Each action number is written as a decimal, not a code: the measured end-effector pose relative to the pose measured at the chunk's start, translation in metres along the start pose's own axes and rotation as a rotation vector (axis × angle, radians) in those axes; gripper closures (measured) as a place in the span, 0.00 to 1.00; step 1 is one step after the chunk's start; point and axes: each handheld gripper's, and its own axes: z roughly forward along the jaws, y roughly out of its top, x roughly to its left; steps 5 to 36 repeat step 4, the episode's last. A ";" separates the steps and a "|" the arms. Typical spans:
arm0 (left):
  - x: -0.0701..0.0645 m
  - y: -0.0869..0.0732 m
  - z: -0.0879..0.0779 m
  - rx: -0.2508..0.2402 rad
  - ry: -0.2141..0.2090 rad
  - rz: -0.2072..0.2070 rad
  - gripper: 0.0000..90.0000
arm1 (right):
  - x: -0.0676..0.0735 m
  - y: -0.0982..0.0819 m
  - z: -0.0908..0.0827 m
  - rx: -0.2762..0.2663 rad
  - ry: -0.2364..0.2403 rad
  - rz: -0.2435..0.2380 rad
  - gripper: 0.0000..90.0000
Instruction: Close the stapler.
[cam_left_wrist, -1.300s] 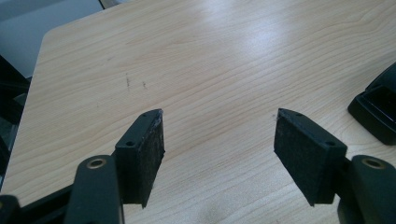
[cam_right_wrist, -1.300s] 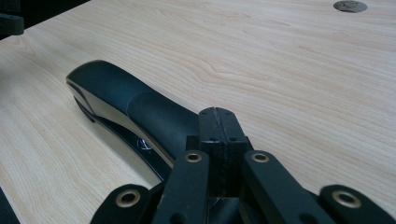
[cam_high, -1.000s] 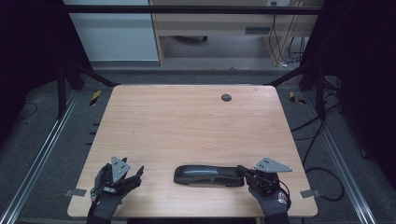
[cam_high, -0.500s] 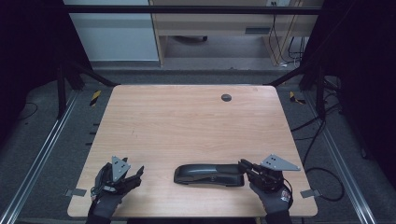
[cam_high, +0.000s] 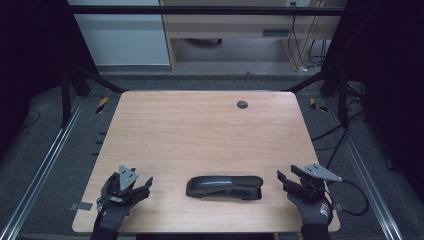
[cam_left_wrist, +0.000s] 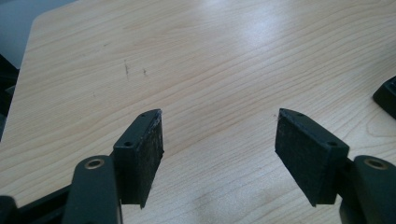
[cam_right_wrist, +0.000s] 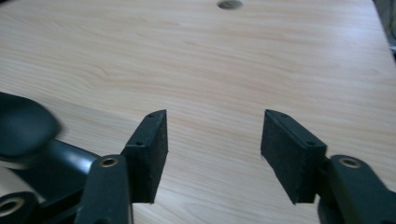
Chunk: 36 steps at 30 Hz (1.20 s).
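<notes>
A black stapler (cam_high: 224, 186) lies flat on the worktop (cam_high: 200, 130) near its front edge, long side across, between the two hands. The right tool (cam_high: 286, 179) sits just right of it, apart from it; its jaws have just been opening and now stand wide with nothing between them (cam_right_wrist: 212, 149). The left tool (cam_high: 145, 184) rests well left of the stapler, jaws wide over bare wood (cam_left_wrist: 219, 154). A small round hole (cam_high: 242, 104) marks the far side.

Wooden table (cam_high: 200, 130), black stapler (cam_high: 225, 186) lying on it
</notes>
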 end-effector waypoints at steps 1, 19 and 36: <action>0.001 -0.001 0.001 0.007 -0.003 0.002 0.34 | -0.003 -0.002 0.001 0.018 -0.013 0.001 0.44; 0.004 -0.001 0.004 0.014 -0.004 -0.004 0.33 | -0.015 -0.008 0.003 0.053 -0.056 0.010 0.42; 0.004 -0.001 0.004 0.014 -0.004 -0.004 0.33 | -0.015 -0.008 0.003 0.053 -0.056 0.010 0.42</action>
